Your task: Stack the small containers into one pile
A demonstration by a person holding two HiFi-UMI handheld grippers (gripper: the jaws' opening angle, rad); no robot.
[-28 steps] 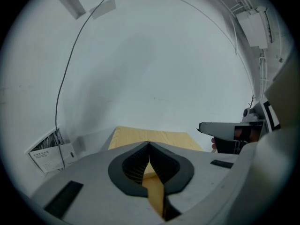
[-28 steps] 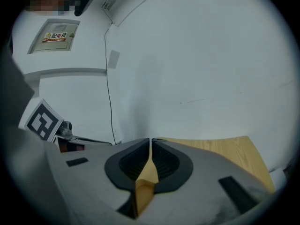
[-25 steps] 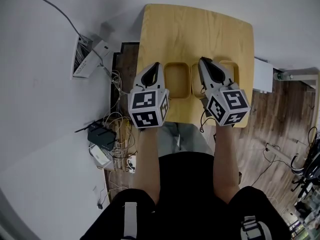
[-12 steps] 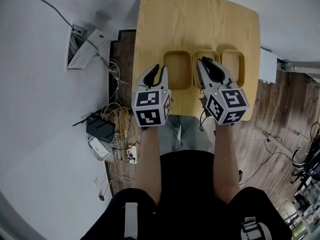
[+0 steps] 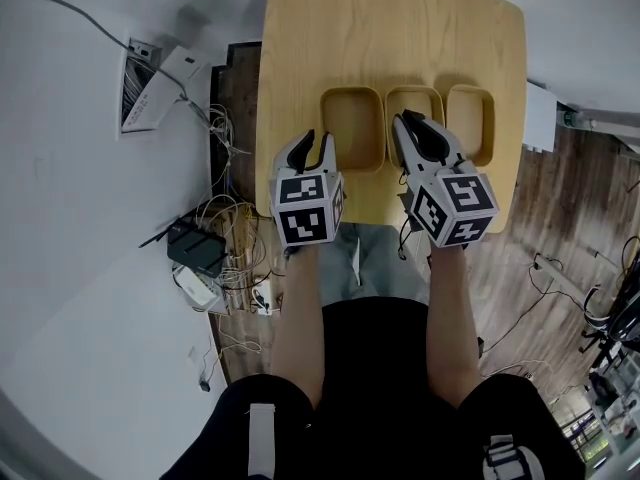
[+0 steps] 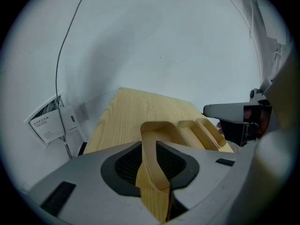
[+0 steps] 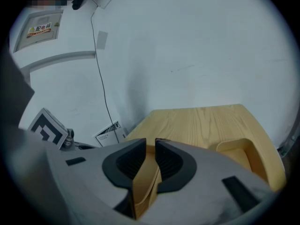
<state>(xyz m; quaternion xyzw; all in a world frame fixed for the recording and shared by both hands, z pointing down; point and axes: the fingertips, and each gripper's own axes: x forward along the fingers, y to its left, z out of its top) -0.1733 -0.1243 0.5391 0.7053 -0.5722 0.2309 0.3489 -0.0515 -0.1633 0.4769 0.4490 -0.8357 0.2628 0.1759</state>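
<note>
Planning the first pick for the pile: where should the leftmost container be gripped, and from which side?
I'd pinch the leftmost container by its thin left wall near the front corner, one tong inside, one outside, coming from the near side slanting down. It's open-topped, and its right wall sits close to the middle container. The left gripper's tongs, just opened, straddle that wall.

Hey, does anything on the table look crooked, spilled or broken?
Nothing stands out. The left container, middle container and right container sit upright in a straight row on the table, empty, no damage visible.
</note>
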